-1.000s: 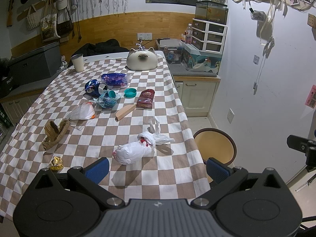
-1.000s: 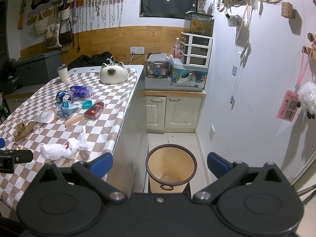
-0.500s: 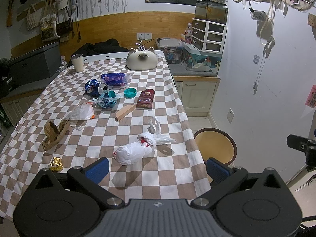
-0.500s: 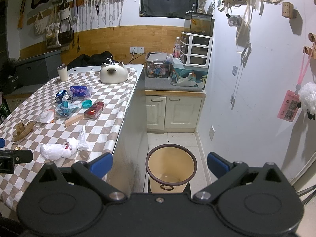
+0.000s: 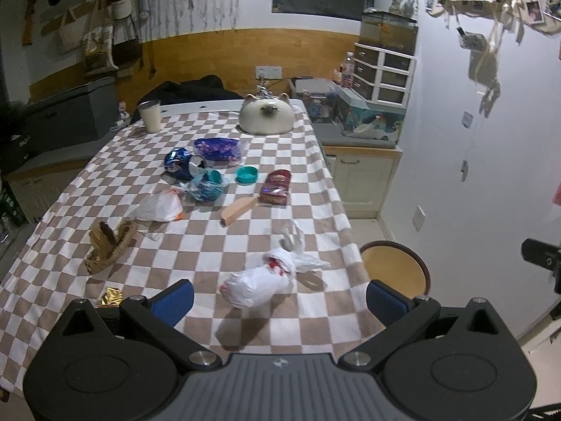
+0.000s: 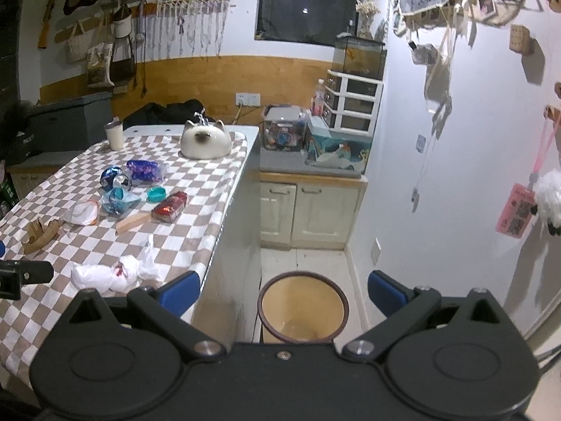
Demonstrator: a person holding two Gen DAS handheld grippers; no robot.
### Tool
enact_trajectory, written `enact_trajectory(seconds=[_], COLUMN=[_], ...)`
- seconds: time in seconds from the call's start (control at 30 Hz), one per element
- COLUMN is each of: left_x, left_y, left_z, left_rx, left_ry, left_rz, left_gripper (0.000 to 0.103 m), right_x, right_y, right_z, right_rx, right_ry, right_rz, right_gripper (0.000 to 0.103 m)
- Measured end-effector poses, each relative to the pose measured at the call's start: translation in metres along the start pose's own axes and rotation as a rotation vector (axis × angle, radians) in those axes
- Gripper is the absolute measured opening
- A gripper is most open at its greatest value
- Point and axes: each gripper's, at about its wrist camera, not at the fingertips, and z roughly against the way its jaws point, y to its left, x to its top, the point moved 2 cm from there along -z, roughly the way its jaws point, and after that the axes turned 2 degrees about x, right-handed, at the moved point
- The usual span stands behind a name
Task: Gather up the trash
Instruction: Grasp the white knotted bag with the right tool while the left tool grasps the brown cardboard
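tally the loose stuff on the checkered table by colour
white: 4, tied bag, clear bag, cup, cat dish
blue or teal: 4
red: 1
brown or tan: 2
gold: 1
total: 12

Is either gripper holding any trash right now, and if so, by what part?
Nothing is held. The left gripper and right gripper are both open and empty; the white bag lies on the table.

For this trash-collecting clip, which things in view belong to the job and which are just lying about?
Job: tied white bag, crushed can, gold wrapper, torn brown paper, red snack packet, bin on the floor, open left gripper, open right gripper.

Lying about: cat-shaped ceramic, cup, fish tank, drawer unit.
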Motion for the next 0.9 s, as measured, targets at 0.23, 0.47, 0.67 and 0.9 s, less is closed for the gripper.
enact_trajectory(seconds=[0.23, 0.47, 0.67, 0.9], left_x=[0.009, 0.023, 0.035, 0.047], left_y=[0.037, 0.089, 0.135, 0.185], left_z=[-0.010, -0.029, -0.054, -0.088], left_rx=[0.068, 0.158, 0.203, 0.190], left_ry=[-0.023, -0.040, -0.036, -0.023], left_rz=[0.035, 0.061, 0.043, -0.024], left_gripper=[0.103, 0.103, 0.103, 0.103], right_x=[0.019, 0.048, 0.077, 0.086], right_y=[0.013, 0.043, 0.082, 0.139], right_z=[-0.008, -0.031, -0.063, -0.113], right_rx=[0.024, 0.091, 0.172, 0.217], right_ry=[-0.064, -0.091, -0.063, 0.029], right_rz=[0.019, 0.055, 0.061, 0.045], right_gripper=[0.103, 0.103, 0.103, 0.103])
